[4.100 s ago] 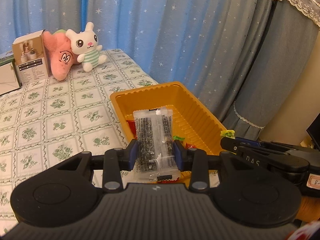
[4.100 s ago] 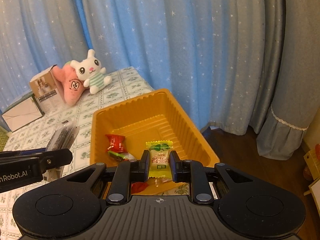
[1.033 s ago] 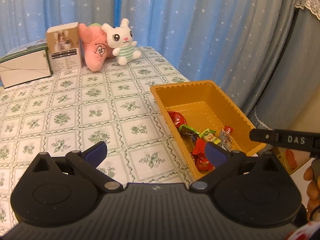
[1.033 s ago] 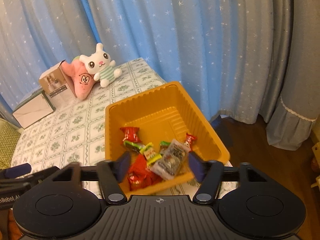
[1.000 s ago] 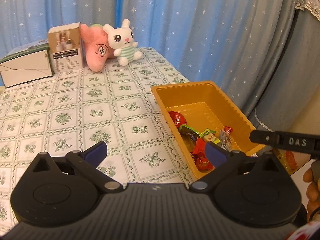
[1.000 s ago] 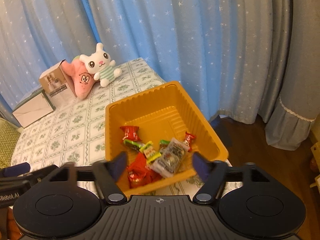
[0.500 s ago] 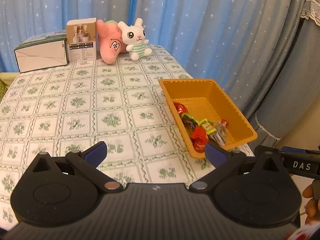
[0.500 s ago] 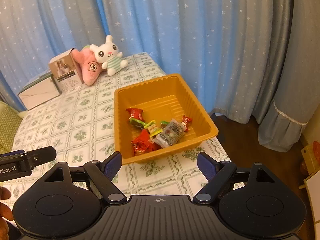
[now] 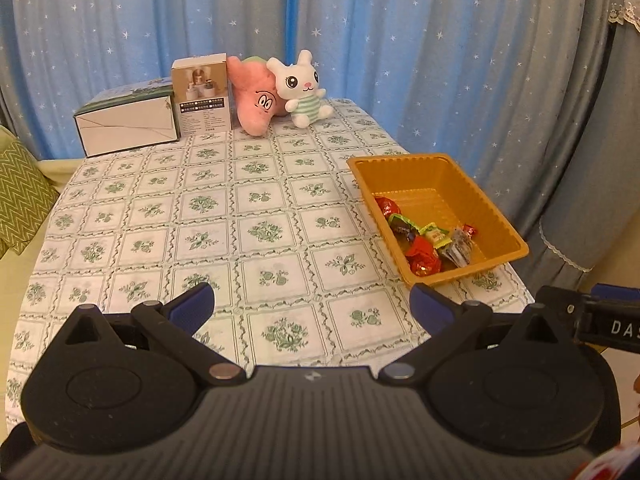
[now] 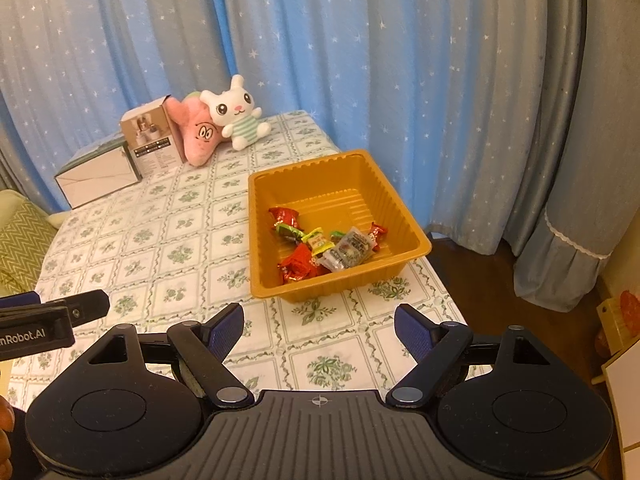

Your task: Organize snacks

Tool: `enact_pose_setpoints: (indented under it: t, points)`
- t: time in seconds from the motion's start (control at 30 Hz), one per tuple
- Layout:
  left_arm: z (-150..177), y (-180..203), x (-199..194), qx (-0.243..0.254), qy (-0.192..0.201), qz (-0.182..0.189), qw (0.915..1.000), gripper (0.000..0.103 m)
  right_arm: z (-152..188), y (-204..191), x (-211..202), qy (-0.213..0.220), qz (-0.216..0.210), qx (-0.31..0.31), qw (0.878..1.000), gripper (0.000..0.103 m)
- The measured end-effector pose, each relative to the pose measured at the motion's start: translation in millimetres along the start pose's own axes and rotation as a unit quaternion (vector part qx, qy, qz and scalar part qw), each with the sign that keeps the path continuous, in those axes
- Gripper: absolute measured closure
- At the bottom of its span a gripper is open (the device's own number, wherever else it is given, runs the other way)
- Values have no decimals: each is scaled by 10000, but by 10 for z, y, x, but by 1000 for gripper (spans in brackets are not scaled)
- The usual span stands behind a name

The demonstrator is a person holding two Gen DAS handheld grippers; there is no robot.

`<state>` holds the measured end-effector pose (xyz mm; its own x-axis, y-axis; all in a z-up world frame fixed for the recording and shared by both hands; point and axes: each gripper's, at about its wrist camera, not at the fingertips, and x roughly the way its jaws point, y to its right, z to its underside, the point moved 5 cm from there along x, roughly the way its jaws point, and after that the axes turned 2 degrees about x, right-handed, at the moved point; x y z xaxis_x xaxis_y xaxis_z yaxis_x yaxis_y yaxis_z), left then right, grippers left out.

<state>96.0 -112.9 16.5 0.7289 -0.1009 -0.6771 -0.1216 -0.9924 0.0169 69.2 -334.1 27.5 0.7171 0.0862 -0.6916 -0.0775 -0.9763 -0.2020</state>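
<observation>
The left gripper (image 9: 311, 305) is hanging over the near part of the table (image 9: 168, 216) with its jaws spread wide and nothing between them, and the right gripper (image 10: 319, 328) is likewise standing wide apart and empty, just short of the orange tray (image 10: 401, 216). The snacks (image 10: 326, 246) are lying in a loose heap at the near end of that tray, which is sitting close to the table's right edge; red wrappers, a yellow-green packet and a clear packet of something dark are showing, but their print is too small to read and the pieces are overlapping, so their count is hard to tell. In the left wrist view the tray's near wall is hiding part of the heap. At the far end of the table a white box (image 9: 127, 125), a smaller upright box (image 9: 202, 94), a pink plush star (image 9: 256, 100) and a white plush rabbit (image 9: 303, 89) are standing together against the blue starred curtain (image 9: 400, 40); the star is partly covered by the rabbit and the box. Each view is catching only a cut-off sliver of the other gripper at its edge, and the right wrist view is catching a bit of a hand (image 10: 4, 436) at its lower left corner
</observation>
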Motion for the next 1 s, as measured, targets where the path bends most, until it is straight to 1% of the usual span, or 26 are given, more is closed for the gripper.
enact_pose_setpoints:
  t: [0.2, 0.43, 0.67, 1.0]
  points:
    - [173, 30, -145, -64, -28, 58, 10000, 0, 94, -19, -173, 68, -8, -48, 10000, 21]
    - [277, -35, -303, -192, 91, -42, 9998, 0, 211, -126, -329, 186, -114, -88, 9997, 21]
    - [346, -83, -391, -234, 147, -51, 9996, 0, 288, -211, -388, 228, -187, -155, 9994, 21]
    - [366, -61, -426, -198, 195, -9, 9996, 0, 307, -239, -424, 310, -163, -171, 9992, 21]
